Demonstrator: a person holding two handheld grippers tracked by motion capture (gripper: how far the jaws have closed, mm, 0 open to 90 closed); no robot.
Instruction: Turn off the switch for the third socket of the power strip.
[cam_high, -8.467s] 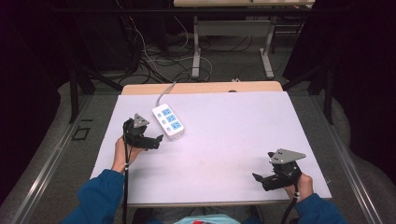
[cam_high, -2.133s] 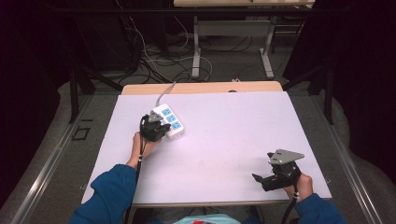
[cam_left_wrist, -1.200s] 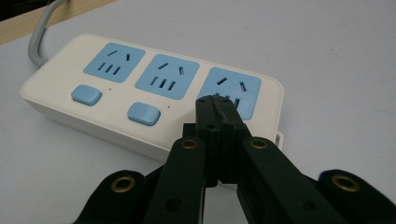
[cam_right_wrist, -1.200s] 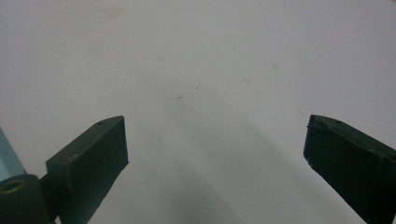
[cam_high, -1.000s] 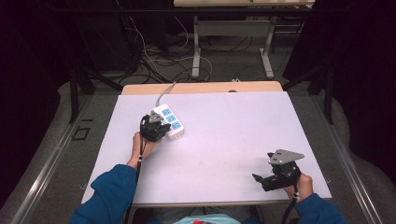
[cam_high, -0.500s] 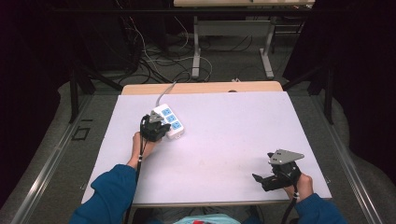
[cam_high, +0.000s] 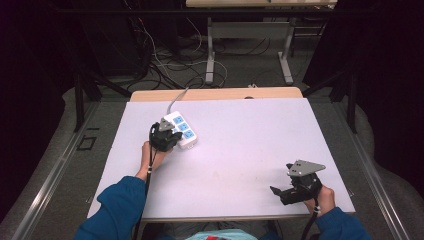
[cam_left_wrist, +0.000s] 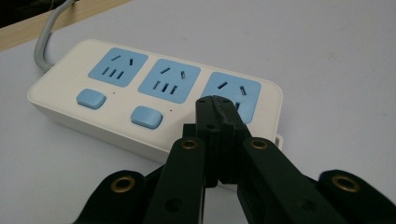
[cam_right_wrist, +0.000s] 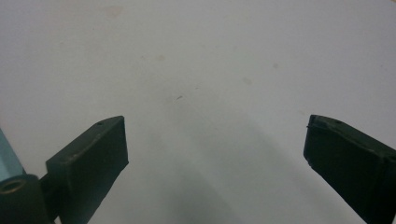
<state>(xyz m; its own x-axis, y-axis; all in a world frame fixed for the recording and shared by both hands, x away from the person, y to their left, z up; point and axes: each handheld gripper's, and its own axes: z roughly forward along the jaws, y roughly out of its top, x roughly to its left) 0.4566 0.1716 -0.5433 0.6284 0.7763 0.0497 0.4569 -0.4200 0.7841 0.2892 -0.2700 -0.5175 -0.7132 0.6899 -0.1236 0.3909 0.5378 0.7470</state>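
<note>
A white power strip (cam_high: 183, 131) with three blue sockets lies at the table's far left; its grey cable (cam_high: 176, 98) runs off the far edge. My left gripper (cam_high: 173, 139) is shut, empty, with its tips down on the strip's near end. In the left gripper view the closed jaws (cam_left_wrist: 215, 103) cover the spot beside the third socket on the power strip (cam_left_wrist: 116, 88), where two blue switches (cam_left_wrist: 146, 116) show in a row. My right gripper (cam_high: 281, 192) rests near the front right corner, open, its jaws (cam_right_wrist: 215, 144) wide apart over bare table.
The white table top (cam_high: 250, 145) has a wooden strip (cam_high: 220, 93) along its far edge. Beyond it, loose cables (cam_high: 165, 65) lie on the floor near another table's grey legs (cam_high: 211, 55). Blue sleeves (cam_high: 117, 210) come in from the bottom.
</note>
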